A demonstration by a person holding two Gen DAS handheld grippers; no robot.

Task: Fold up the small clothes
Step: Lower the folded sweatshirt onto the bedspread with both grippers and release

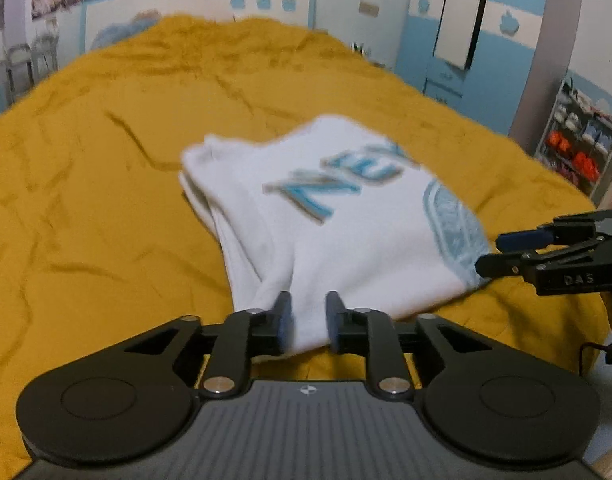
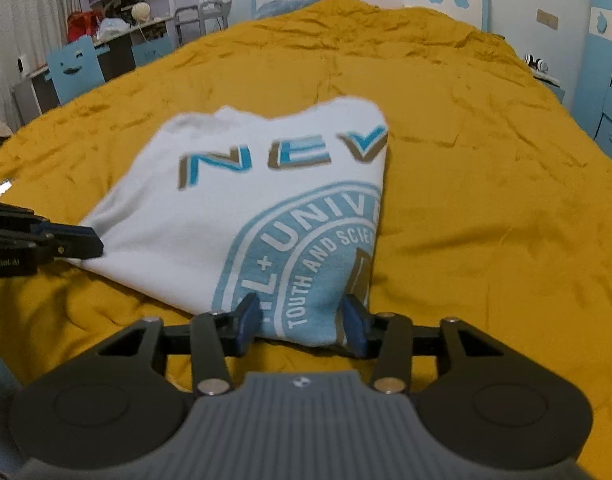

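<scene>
Your left gripper (image 1: 308,322) and right gripper (image 2: 302,322) stood parted, each straddling the folded white shirt's (image 2: 242,216) six-o'clock hem on the yellow bedspread (image 2: 486,200).

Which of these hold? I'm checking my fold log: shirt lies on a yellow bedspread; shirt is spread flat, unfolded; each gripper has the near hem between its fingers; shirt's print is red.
1. The shirt lies on a yellow bedspread: true.
2. It is spread flat, unfolded: false; its sides are folded in.
3. The left gripper and right gripper each have the near hem between their fingers: true.
4. The print is red: false; it is blue.
</scene>
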